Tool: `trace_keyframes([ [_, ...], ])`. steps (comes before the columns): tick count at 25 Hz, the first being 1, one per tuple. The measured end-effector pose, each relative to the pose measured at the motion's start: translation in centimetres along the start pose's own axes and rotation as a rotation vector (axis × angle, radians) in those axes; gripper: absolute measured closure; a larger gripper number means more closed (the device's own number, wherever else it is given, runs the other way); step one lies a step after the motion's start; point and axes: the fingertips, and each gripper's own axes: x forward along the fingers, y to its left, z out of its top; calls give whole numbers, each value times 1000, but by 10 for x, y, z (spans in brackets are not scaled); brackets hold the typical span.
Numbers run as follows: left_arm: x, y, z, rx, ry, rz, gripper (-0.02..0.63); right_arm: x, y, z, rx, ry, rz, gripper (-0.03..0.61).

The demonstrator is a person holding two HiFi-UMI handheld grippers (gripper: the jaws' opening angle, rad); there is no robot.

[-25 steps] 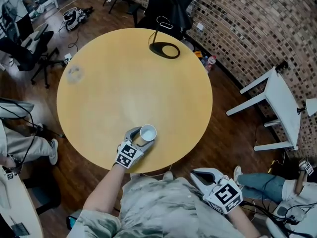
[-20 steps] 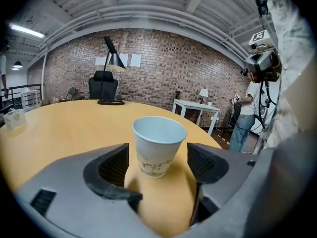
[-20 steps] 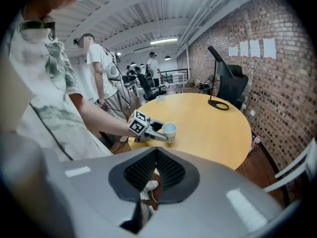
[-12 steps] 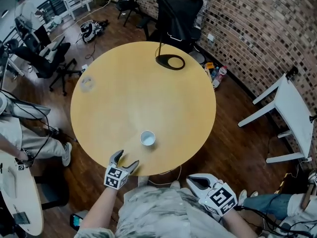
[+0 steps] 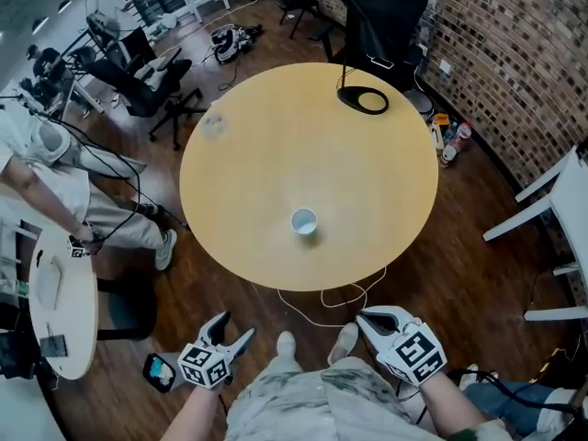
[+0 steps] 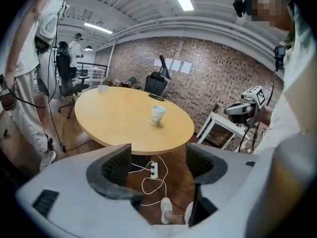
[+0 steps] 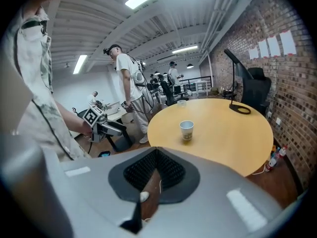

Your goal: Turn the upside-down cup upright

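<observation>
A white paper cup [image 5: 304,220] stands upright, mouth up, near the front edge of the round wooden table [image 5: 257,145]. It also shows in the left gripper view [image 6: 157,115] and the right gripper view [image 7: 186,130]. My left gripper [image 5: 231,331] hangs well back from the table over the floor; its jaws are wide and closing, with nothing between them [image 6: 158,155]. My right gripper [image 5: 365,319] is also off the table near my body, its pads together and empty [image 7: 156,152].
A black ring-shaped lamp base [image 5: 366,99] and a small clear cup [image 5: 213,122] sit at the table's far side. A black chair [image 5: 386,12] stands behind it, a white table [image 5: 560,200] at right, a person [image 5: 55,163] at left. A cable [image 5: 331,306] lies on the floor.
The left gripper let go of the cup and drew back off the table toward my body. The cup stays standing upright. The right gripper shifted slightly.
</observation>
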Motion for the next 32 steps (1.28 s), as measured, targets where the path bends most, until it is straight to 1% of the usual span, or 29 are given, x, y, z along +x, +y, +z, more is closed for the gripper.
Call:
trace_keyframes([
  [4, -34, -30, 11, 58, -62, -82, 272, 2, 34, 8, -33, -39, -13, 575],
  [7, -63, -52, 15, 128, -105, -154, 273, -3, 69, 4, -37, -49, -44, 574],
  [9, -88, -65, 16, 161, -136, -193, 275, -9, 95, 1, -32, -52, -74, 568],
  [13, -143, -69, 10, 177, -183, -286, 292, -4, 162, -1, 15, -74, -148, 562],
  [15, -168, -70, 3, 182, -197, -344, 298, 2, 198, -4, 32, -82, -172, 557],
  [17, -188, -81, -7, 205, -212, -411, 308, 2, 233, -15, 43, -68, -180, 548],
  [18, -197, -89, -11, 229, -220, -441, 318, 0, 247, -23, 45, -52, -182, 533],
  [19, -204, -98, -14, 252, -228, -465, 318, -4, 260, -29, 47, -38, -183, 531],
  [22, -225, -120, -11, 289, -246, -510, 334, -19, 285, -35, 46, -28, -187, 531],
  [24, -238, -126, -7, 305, -254, -513, 394, -25, 295, -28, 35, -41, -192, 528],
  [26, -248, -141, -15, 306, -266, -503, 486, -40, 306, -29, 23, -63, -194, 525],
  [29, -253, -186, -31, 282, -272, -496, 606, -83, 313, -47, -10, -100, -183, 520],
  [32, -244, -232, -33, 274, -254, -485, 607, -125, 305, -65, -19, -118, -160, 520],
])
